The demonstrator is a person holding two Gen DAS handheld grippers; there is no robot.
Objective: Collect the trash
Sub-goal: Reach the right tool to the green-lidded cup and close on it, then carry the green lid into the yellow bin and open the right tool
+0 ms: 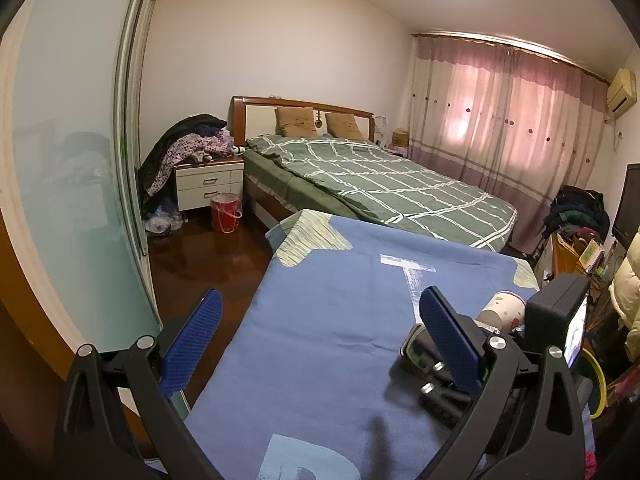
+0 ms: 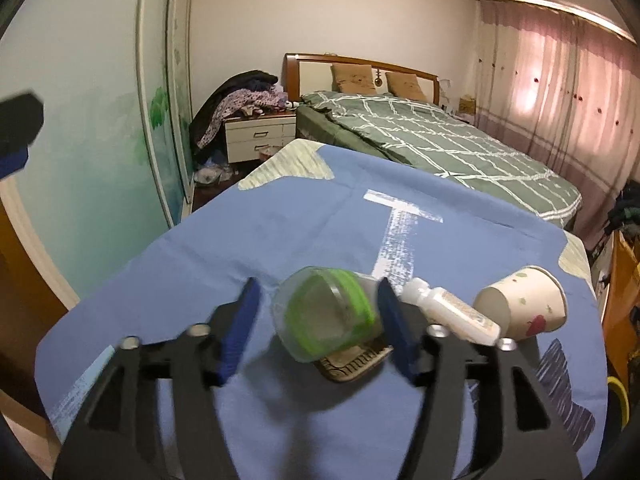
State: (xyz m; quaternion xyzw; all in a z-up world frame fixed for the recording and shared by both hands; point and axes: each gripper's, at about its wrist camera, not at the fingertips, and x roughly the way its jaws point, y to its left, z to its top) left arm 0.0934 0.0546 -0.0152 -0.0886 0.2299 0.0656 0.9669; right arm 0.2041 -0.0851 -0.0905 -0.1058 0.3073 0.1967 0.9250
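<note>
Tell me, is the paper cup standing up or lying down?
Lying down. The paper cup rests on its side on the blue cloth, its bottom facing the camera and its open rim pointing away, beside the small white bottle.

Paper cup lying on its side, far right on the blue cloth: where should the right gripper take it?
Grip the paper cup across its middle wall, coming from above. It lies tipped, base toward the white bottle, mouth facing away, so the rim offers no easy hold. The right gripper stands open around the green-banded container.

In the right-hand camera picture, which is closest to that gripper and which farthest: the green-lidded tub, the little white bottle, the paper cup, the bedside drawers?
1. Green-lidded tub, between the right gripper fingers.
2. White bottle, just right.
3. Paper cup, farther right.
4. Bedside drawers, far back, left of the bed.
</note>
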